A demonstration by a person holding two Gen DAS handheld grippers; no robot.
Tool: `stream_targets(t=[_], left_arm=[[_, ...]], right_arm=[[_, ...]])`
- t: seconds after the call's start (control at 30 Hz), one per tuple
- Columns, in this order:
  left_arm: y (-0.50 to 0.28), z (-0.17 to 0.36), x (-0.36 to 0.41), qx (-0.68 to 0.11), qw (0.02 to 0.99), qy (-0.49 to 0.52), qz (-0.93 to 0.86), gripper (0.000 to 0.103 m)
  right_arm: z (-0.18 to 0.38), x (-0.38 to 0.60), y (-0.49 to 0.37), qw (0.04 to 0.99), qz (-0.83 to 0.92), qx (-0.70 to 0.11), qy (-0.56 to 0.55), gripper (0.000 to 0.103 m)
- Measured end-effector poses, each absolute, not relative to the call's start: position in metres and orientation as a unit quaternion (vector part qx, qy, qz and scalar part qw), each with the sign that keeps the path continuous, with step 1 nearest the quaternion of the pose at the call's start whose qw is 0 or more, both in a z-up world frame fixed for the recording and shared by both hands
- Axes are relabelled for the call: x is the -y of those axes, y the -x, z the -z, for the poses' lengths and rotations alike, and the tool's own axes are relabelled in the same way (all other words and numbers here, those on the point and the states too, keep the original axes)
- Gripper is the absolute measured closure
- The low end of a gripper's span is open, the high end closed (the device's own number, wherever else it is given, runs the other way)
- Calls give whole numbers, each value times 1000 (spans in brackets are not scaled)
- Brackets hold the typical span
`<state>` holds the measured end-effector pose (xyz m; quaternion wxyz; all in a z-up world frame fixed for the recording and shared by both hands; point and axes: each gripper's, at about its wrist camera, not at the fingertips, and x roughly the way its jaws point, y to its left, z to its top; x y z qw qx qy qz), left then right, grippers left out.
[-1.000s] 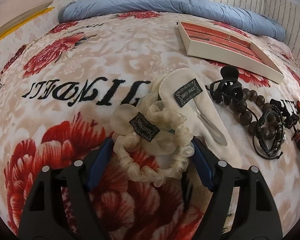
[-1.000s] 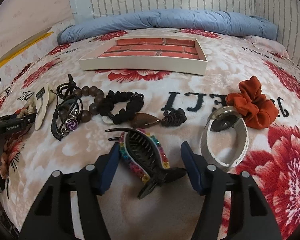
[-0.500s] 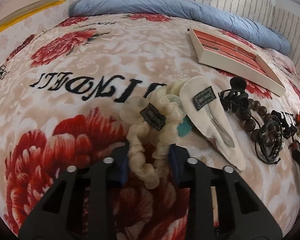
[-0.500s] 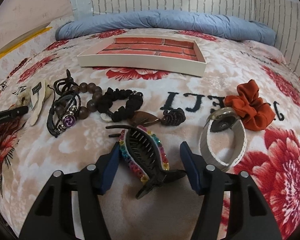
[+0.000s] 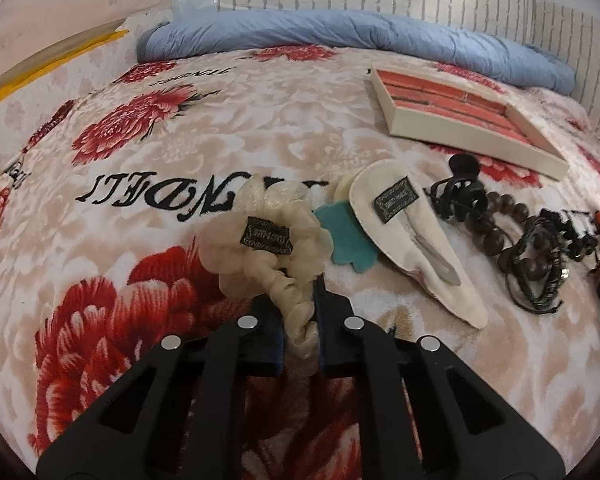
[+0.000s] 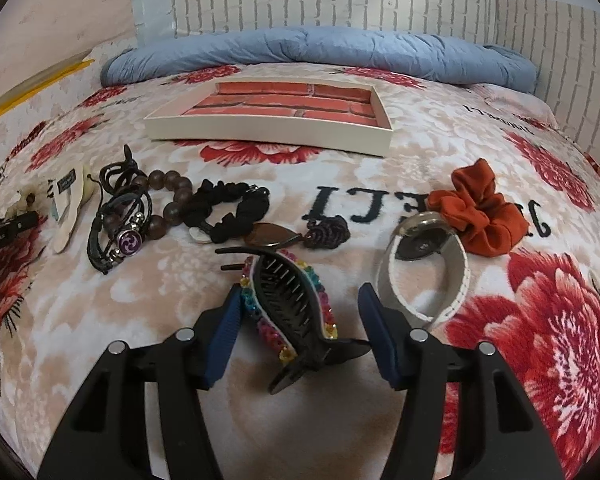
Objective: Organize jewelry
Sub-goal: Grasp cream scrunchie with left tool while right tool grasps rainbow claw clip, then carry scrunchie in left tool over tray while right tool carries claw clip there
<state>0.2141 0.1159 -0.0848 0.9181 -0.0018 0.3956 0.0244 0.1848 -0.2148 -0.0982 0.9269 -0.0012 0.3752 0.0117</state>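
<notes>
Now we have the left tool (image 5: 300, 320) pinched tight on the cream scrunchie (image 5: 266, 240), its ruffled body bunched on the bed's floral blanket (image 5: 140, 168) beside a teal card (image 5: 348, 240). Our right tool (image 6: 300, 320) stands half open around the rainbow-trimmed black claw clip (image 6: 296, 300), pads apart from it. To do this well, we judge, we should lift the scrunchie straight up so its loose loop clears the neighbouring cream hair clip (image 5: 412, 236), then carry it to the brick-lined tray (image 5: 460, 140) well beyond.
</notes>
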Motion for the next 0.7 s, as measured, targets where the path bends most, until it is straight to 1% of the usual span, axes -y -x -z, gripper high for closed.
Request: stream_targets(t=[0.37, 0.53, 0.7], left_arm=[[-215, 49, -119, -353, 936, 5, 3, 94], [-235, 28, -109, -337, 941, -1, 10, 94], [-273, 9, -91, -338, 941, 10, 23, 94]], right_arm=[[72, 224, -197, 936, -6, -353, -5, 45], [45, 226, -218, 941, 4, -339, 0, 45], [25, 229, -249, 944, 21, -329, 8, 45]])
